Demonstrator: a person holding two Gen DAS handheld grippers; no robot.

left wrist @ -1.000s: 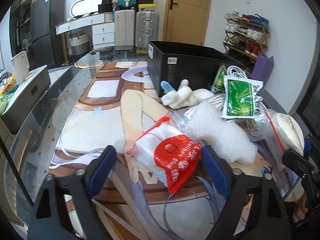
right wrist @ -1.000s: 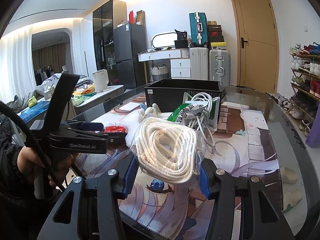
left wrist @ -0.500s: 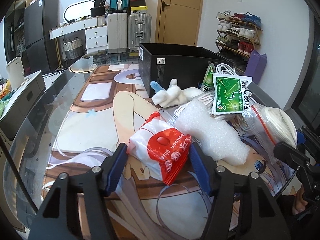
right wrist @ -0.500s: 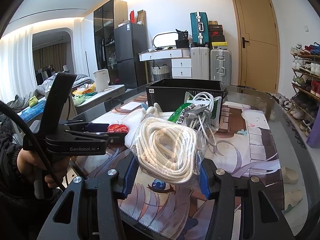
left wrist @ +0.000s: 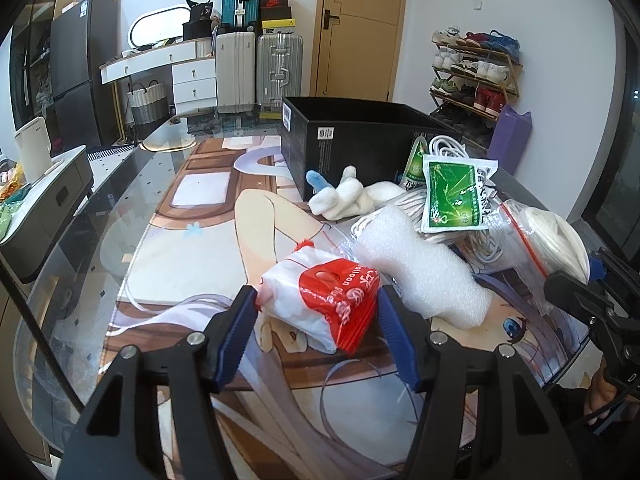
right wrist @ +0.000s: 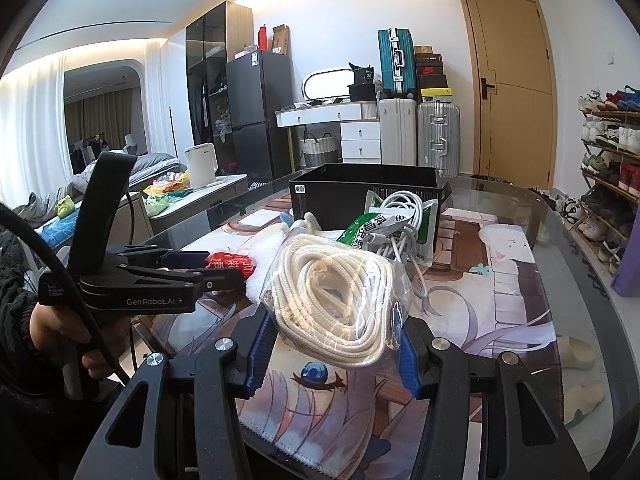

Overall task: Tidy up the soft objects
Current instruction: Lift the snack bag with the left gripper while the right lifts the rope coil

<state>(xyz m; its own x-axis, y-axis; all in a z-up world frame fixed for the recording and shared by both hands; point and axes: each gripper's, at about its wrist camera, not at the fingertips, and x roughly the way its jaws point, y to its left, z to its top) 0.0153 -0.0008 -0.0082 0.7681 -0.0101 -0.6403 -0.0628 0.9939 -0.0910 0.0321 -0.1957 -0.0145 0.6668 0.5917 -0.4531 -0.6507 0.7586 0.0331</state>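
My left gripper [left wrist: 316, 320] is shut on a red and white balloon packet [left wrist: 324, 300], held just above the printed mat; it also shows in the right wrist view [right wrist: 230, 264]. My right gripper [right wrist: 332, 344] is shut on a clear bag of white rope [right wrist: 336, 300], which also shows at the right in the left wrist view [left wrist: 548, 236]. On the mat lie a white foam piece [left wrist: 420, 264], a white plush toy [left wrist: 344, 196], a green packet [left wrist: 452, 196] and white cables [right wrist: 400, 216]. A black open box [left wrist: 360, 140] stands behind them.
The printed mat [left wrist: 192, 240] covers a glass table [left wrist: 72, 260] whose edge runs close on the left and right. Suitcases [left wrist: 276, 68], a white dresser and a door stand behind. A shoe rack [left wrist: 476, 68] lines the right wall.
My left gripper has closed its fingers onto the balloon packet and pushed a little forward. The right gripper has kept still with the rope bag.
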